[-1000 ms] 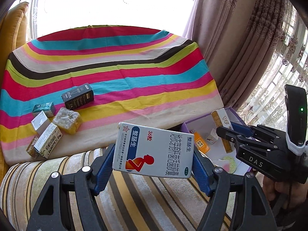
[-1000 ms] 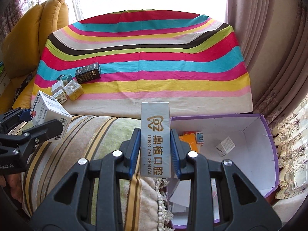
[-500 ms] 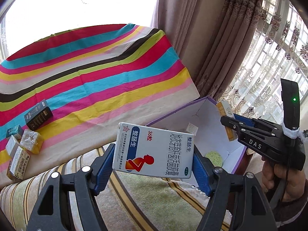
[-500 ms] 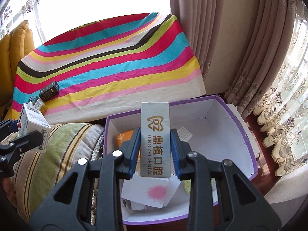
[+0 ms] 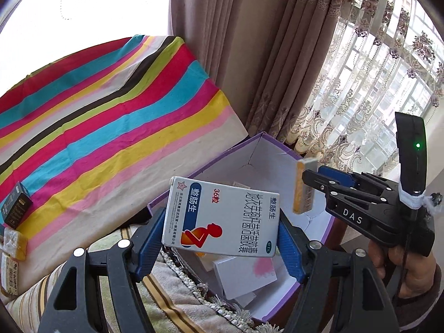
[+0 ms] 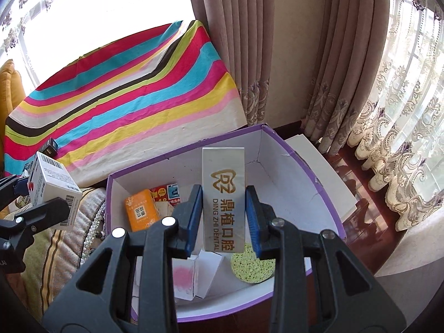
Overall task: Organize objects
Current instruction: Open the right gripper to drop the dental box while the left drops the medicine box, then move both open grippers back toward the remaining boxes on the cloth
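My left gripper (image 5: 220, 233) is shut on a white medicine box (image 5: 222, 217) with a blue label and a red figure, held flat over the near left corner of the purple storage box (image 5: 277, 163). My right gripper (image 6: 223, 222) is shut on a slim silver dental box (image 6: 223, 194) with gold lettering, upright above the middle of the purple storage box (image 6: 302, 163). In the left wrist view the right gripper (image 5: 308, 191) shows at the right with the slim box (image 5: 304, 188) edge-on. In the right wrist view the left gripper (image 6: 41, 205) holds the medicine box (image 6: 54, 191) at the left edge.
Inside the purple box lie an orange packet (image 6: 140, 212), a red card (image 6: 165, 193), a yellow-green sponge (image 6: 251, 267) and white boxes (image 6: 194, 274). A striped cloth (image 5: 111, 116) carries a black box (image 5: 15, 208) and small packets (image 5: 14, 245). Curtains (image 6: 319, 55) hang behind. A striped cushion (image 5: 172, 291) lies left of the box.
Both grippers swung right with their boxes, away from the cushion and striped cloth; both now hang over the purple storage box. The small items on the cloth slid toward the left edge of view.
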A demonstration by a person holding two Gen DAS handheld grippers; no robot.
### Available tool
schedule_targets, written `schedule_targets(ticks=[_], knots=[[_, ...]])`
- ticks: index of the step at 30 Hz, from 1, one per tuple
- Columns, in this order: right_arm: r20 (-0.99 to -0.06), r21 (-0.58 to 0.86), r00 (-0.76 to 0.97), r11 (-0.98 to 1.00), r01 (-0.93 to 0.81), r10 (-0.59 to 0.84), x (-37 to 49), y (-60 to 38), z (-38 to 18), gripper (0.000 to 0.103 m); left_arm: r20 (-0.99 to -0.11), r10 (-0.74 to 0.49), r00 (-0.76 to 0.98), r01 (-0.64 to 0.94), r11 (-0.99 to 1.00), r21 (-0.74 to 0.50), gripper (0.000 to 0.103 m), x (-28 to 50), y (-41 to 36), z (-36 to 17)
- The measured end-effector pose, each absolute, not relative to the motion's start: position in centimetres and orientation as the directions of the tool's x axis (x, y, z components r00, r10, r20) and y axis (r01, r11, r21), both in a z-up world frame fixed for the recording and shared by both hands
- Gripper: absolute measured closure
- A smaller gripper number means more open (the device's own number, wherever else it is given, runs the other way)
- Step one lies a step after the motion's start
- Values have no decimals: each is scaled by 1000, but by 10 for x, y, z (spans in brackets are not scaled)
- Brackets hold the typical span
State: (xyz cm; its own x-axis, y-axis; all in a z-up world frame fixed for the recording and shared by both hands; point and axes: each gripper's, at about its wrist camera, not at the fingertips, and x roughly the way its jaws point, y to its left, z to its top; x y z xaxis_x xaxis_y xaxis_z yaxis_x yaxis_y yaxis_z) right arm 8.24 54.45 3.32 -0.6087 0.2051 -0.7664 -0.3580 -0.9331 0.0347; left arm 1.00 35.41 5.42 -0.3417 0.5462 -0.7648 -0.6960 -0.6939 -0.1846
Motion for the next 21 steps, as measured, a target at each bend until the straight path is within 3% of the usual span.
schedule_targets(ticks=[2, 4, 7, 10, 17, 21], knots=[[-767, 40, -606, -928, -371, 209, 83, 549, 33, 62, -762, 555, -335, -711, -679, -182, 28, 9, 365, 55], [-762, 39, -609, -922, -385, 222, 84, 553, 34, 46, -760, 564, -323, -729, -660, -180, 28, 9, 374, 56], [-747, 32, -619, -916, -399, 243, 86, 556, 37, 34, -757, 576, -309, -749, -638, -179, 25, 10, 384, 56], [-740, 30, -623, -913, -408, 254, 87, 558, 40, 29, -744, 590, -314, -755, -631, -181, 19, 11, 385, 60], [-732, 36, -628, -904, -425, 266, 87, 560, 43, 22, -726, 528, -440, -697, -711, -95, 18, 6, 376, 71], [-719, 21, -639, -910, -415, 274, 87, 555, 48, 16, -674, 566, -474, -715, -695, -81, 18, 10, 365, 79]])
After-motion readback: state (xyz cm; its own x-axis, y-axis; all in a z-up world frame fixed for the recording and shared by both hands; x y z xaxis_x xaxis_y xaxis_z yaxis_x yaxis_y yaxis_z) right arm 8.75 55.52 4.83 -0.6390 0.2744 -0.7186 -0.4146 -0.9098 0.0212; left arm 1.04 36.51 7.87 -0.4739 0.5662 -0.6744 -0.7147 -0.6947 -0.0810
